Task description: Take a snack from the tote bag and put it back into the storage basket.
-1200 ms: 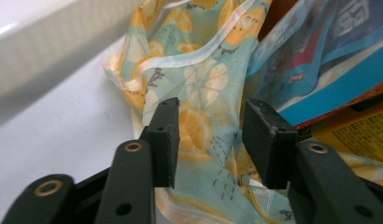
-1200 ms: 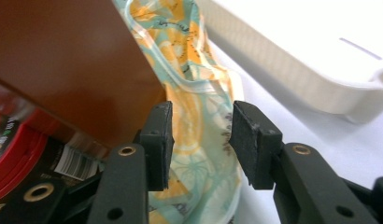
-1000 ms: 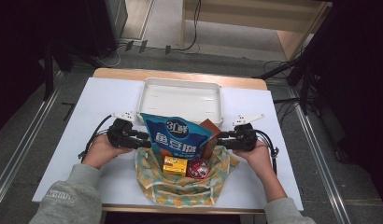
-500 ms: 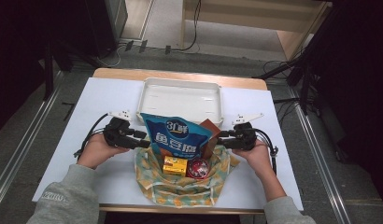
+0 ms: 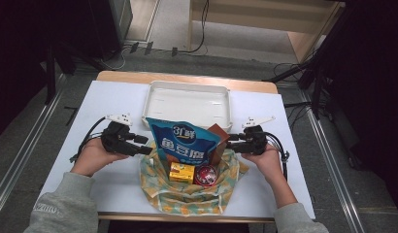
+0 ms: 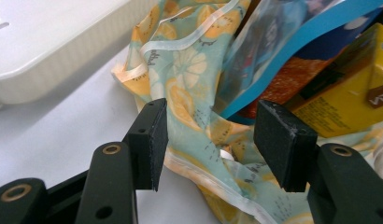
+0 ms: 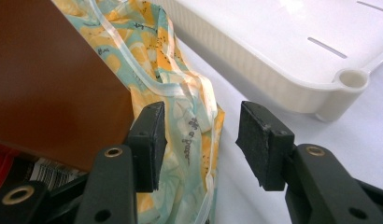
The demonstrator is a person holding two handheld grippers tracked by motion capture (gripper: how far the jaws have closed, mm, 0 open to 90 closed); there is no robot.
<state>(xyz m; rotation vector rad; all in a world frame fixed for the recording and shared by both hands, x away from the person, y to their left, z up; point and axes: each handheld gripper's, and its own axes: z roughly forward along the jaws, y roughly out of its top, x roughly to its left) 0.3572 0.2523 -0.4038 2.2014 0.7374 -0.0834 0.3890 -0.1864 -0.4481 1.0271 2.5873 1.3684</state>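
A lemon-print cloth bag (image 5: 187,196) lies open on the table. On it are a standing blue snack pouch (image 5: 185,143), a brown box (image 5: 217,140), a yellow box (image 5: 181,171) and a red round tin (image 5: 206,175). My left gripper (image 5: 144,146) is at the cloth's left side. Its jaws have just been opening, and the cloth (image 6: 189,88) hangs loose between the pads (image 6: 157,140), unpressed. My right gripper (image 5: 229,141) is at the right side beside the brown box (image 7: 49,84). Its jaws have also just been opening, with the cloth hem (image 7: 189,116) slack between them.
A white plastic tray (image 5: 187,99) stands directly behind the bag, close to both grippers. Bare white table (image 5: 105,102) lies on either side. Cables trail from each gripper over the table, and more cables lie on the floor beyond its far edge.
My left gripper has drawn a little to the left and up, away from the pouch. The right hand has kept its place. The bag's contents have not shifted.
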